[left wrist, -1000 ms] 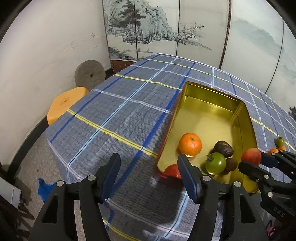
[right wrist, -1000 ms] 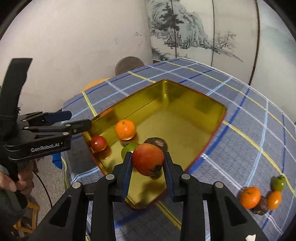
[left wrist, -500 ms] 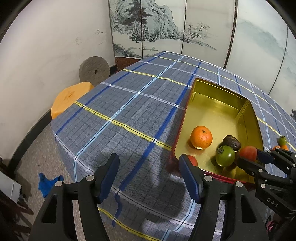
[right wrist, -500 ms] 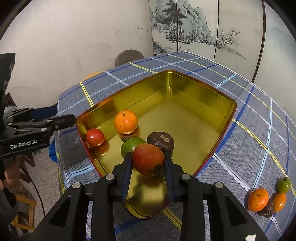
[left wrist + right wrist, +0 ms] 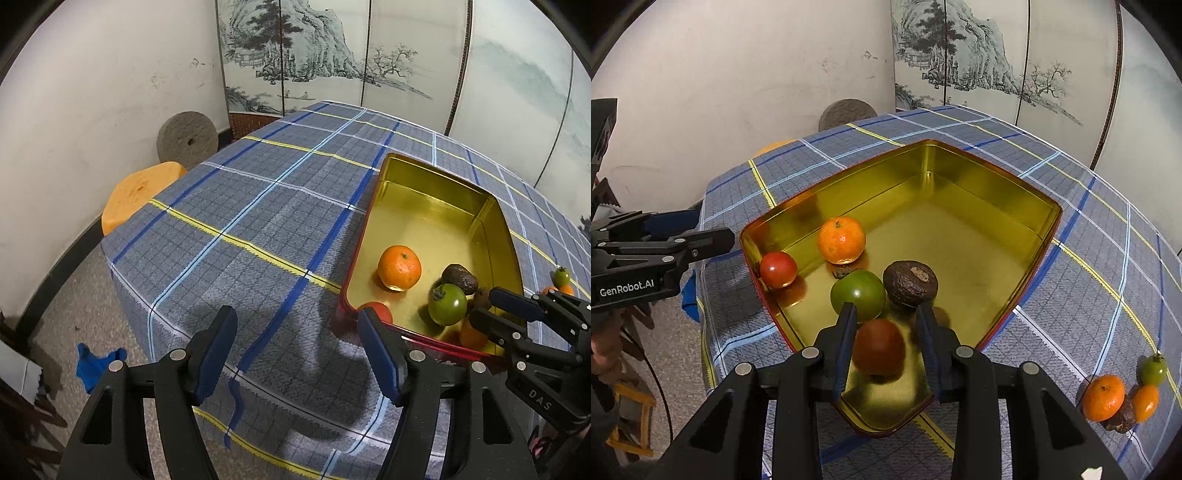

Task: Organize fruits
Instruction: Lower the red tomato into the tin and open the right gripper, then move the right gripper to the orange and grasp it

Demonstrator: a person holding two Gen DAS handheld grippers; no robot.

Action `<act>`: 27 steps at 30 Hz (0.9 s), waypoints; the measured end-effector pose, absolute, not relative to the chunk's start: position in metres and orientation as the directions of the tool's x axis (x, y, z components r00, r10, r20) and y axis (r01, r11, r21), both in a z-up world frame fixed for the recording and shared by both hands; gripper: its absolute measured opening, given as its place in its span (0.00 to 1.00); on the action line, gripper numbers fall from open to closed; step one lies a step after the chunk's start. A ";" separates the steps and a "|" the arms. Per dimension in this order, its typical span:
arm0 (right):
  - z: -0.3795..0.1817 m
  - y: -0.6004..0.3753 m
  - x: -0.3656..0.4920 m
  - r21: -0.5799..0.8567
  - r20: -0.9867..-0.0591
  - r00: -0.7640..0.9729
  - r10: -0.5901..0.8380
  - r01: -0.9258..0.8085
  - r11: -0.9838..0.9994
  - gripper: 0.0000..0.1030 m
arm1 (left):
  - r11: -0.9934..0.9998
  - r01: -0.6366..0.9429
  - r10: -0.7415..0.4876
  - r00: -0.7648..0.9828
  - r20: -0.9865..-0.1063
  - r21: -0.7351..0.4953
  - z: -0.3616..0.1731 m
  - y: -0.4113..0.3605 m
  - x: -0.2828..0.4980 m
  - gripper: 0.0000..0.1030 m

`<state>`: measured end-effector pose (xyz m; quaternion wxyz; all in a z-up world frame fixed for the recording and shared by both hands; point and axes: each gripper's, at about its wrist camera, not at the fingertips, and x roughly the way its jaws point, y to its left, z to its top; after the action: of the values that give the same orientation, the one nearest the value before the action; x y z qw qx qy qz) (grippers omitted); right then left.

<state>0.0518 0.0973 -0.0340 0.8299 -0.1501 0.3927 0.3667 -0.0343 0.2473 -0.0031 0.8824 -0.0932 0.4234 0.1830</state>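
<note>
A gold tin tray (image 5: pixel 997 192) (image 5: pixel 495 221) sits on the plaid tablecloth. It holds an orange (image 5: pixel 841 240) (image 5: pixel 399 267), a small red tomato (image 5: pixel 778 269) (image 5: pixel 376 309), a green tomato (image 5: pixel 857 294) (image 5: pixel 447 304) and a dark brown fruit (image 5: pixel 911 283) (image 5: pixel 460 278). My right gripper (image 5: pixel 886 343) is open over the tray's near corner. A red-orange fruit (image 5: pixel 879 347) lies blurred between its fingers, apart from the pads. My left gripper (image 5: pixel 295 354) is open and empty, left of the tray.
Several loose fruits (image 5: pixel 1119 391) lie on the cloth right of the tray. An orange stool (image 5: pixel 140 195) and a round millstone (image 5: pixel 187 139) stand off the table's left side. A painted screen (image 5: pixel 332 55) stands behind.
My right gripper opened and let go of the red-orange fruit, which dropped into the tray. My left gripper drew back to the left, away from the tray.
</note>
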 end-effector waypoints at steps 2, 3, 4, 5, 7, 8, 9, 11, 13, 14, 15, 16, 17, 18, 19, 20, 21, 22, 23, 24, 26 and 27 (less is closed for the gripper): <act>-0.034 0.097 0.051 0.041 -0.762 0.422 0.491 -0.726 0.687 0.31 | 0.916 -0.401 0.243 0.576 -0.781 -0.011 -0.003 0.247 -0.034 0.67; -0.034 0.097 0.050 0.045 -0.762 0.420 0.493 -0.725 0.687 0.31 | 0.917 -0.399 0.241 0.578 -0.780 -0.012 -0.003 0.246 -0.035 0.67; -0.033 0.097 0.049 0.049 -0.762 0.417 0.495 -0.725 0.687 0.31 | 0.918 -0.396 0.239 0.580 -0.779 -0.013 -0.002 0.244 -0.035 0.67; -0.033 0.096 0.049 0.053 -0.762 0.416 0.497 -0.724 0.688 0.31 | 0.920 -0.392 0.237 0.581 -0.778 -0.013 -0.002 0.243 -0.035 0.67; -0.030 0.093 0.048 0.069 -0.755 0.414 0.508 -0.720 0.691 0.31 | 0.923 -0.384 0.233 0.586 -0.776 -0.013 0.001 0.237 -0.034 0.67; -0.028 0.091 0.047 0.077 -0.751 0.414 0.514 -0.718 0.692 0.31 | 0.926 -0.378 0.230 0.588 -0.775 -0.013 0.002 0.235 -0.033 0.67; -0.025 0.088 0.047 0.086 -0.745 0.417 0.521 -0.715 0.694 0.31 | 0.928 -0.372 0.226 0.591 -0.775 -0.013 0.003 0.232 -0.031 0.67; -0.021 0.081 0.046 0.093 -0.735 0.426 0.528 -0.708 0.700 0.31 | 0.934 -0.357 0.218 0.598 -0.771 -0.013 0.006 0.226 -0.029 0.67; -0.014 0.071 0.046 0.098 -0.722 0.442 0.532 -0.696 0.711 0.31 | 0.941 -0.338 0.210 0.606 -0.767 -0.010 0.009 0.218 -0.025 0.67; -0.012 0.065 0.046 0.102 -0.717 0.449 0.533 -0.689 0.717 0.31 | 0.946 -0.325 0.201 0.611 -0.765 -0.011 0.010 0.212 -0.023 0.67; -0.009 0.056 0.047 0.104 -0.711 0.463 0.530 -0.676 0.730 0.31 | 0.948 -0.318 0.196 0.615 -0.764 -0.013 0.011 0.210 -0.021 0.67; -0.008 0.049 0.048 0.107 -0.706 0.473 0.526 -0.664 0.740 0.31 | 0.952 -0.305 0.187 0.619 -0.763 -0.014 0.013 0.205 -0.018 0.67; -0.007 0.041 0.050 0.109 -0.705 0.483 0.520 -0.651 0.752 0.31 | 0.955 -0.295 0.180 0.623 -0.761 -0.015 0.014 0.201 -0.016 0.67; -0.006 0.031 0.052 0.110 -0.704 0.494 0.511 -0.634 0.765 0.31 | 0.960 -0.279 0.168 0.628 -0.760 -0.019 0.015 0.194 -0.013 0.67; -0.006 0.020 0.055 0.109 -0.703 0.509 0.497 -0.613 0.782 0.31 | 0.963 -0.268 0.159 0.631 -0.760 -0.021 0.016 0.189 -0.010 0.67; -0.006 0.010 0.057 0.108 -0.703 0.521 0.484 -0.594 0.797 0.31 | 0.968 -0.252 0.147 0.635 -0.759 -0.022 0.016 0.182 -0.007 0.67; -0.006 -0.004 0.061 0.108 -0.705 0.535 0.465 -0.567 0.817 0.31 | 0.970 -0.242 0.141 0.636 -0.758 -0.023 0.016 0.179 -0.005 0.67; -0.007 -0.015 0.064 0.108 -0.707 0.545 0.450 -0.545 0.831 0.31 | 0.974 -0.223 0.128 0.640 -0.758 -0.024 0.017 0.171 -0.002 0.67; -0.007 -0.026 0.067 0.108 -0.709 0.556 0.433 -0.521 0.847 0.31 | 0.977 -0.213 0.121 0.642 -0.757 -0.024 0.017 0.167 0.000 0.67; -0.008 -0.039 0.069 0.105 -0.711 0.567 0.415 -0.498 0.861 0.31 | 0.980 -0.195 0.111 0.644 -0.757 -0.023 0.018 0.160 0.003 0.67; -0.010 -0.062 0.076 0.100 -0.718 0.586 0.375 -0.446 0.889 0.31 | 0.985 -0.171 0.093 0.647 -0.757 -0.024 0.019 0.150 0.007 0.67; -0.011 -0.072 0.080 0.100 -0.722 0.592 0.358 -0.423 0.901 0.31 | 0.988 -0.152 0.081 0.649 -0.757 -0.024 0.019 0.142 0.011 0.67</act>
<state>0.0798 -0.0723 -0.0114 0.8914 -0.0411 0.3948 0.2189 0.0107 0.1421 0.0189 0.9070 -0.0428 0.4140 0.0643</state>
